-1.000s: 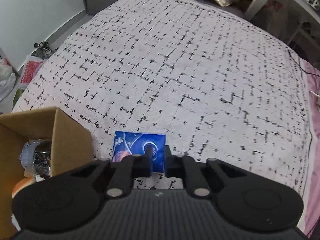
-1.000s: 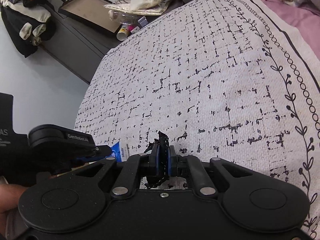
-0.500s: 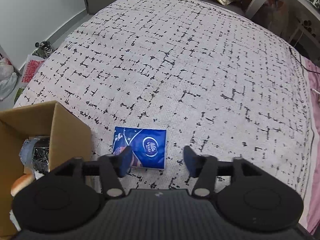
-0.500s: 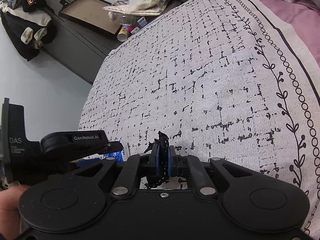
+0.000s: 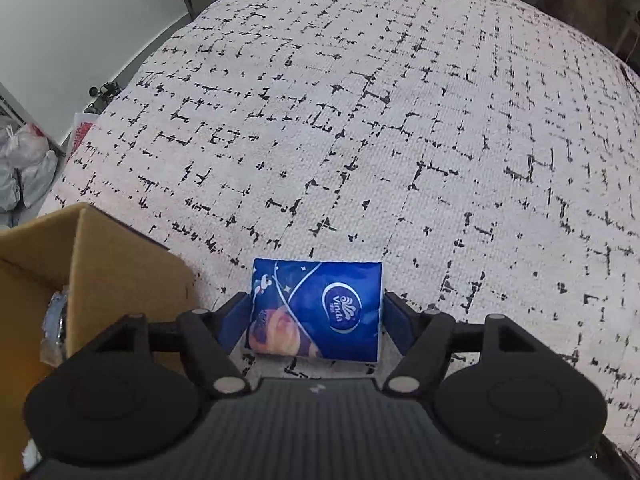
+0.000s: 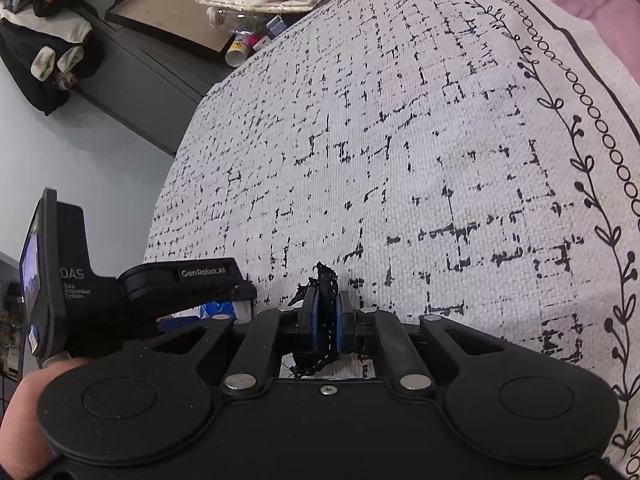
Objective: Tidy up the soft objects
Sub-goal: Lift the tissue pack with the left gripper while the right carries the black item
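A blue Vinda tissue pack [image 5: 316, 310] lies flat on the white, black-flecked bedspread [image 5: 360, 120]. My left gripper [image 5: 316, 316] is open, its two fingers straddling the pack on both sides, close to or touching its edges. A slice of the pack also shows in the right wrist view [image 6: 218, 308], under the left gripper's body [image 6: 132, 292]. My right gripper [image 6: 327, 316] is shut on a small black frilly fabric piece [image 6: 325, 280], held just above the bedspread [image 6: 400, 140].
An open cardboard box [image 5: 80, 264] stands at the left beside the pack, with shiny and round items inside. Bags [image 5: 24, 168] lie on the floor left of the bed. A dark cabinet with a tray and clutter [image 6: 168, 12] stands beyond the bed.
My left gripper opened from shut and moved forward and down, so its fingers now sit on either side of the tissue pack. My right gripper kept its hold and barely moved.
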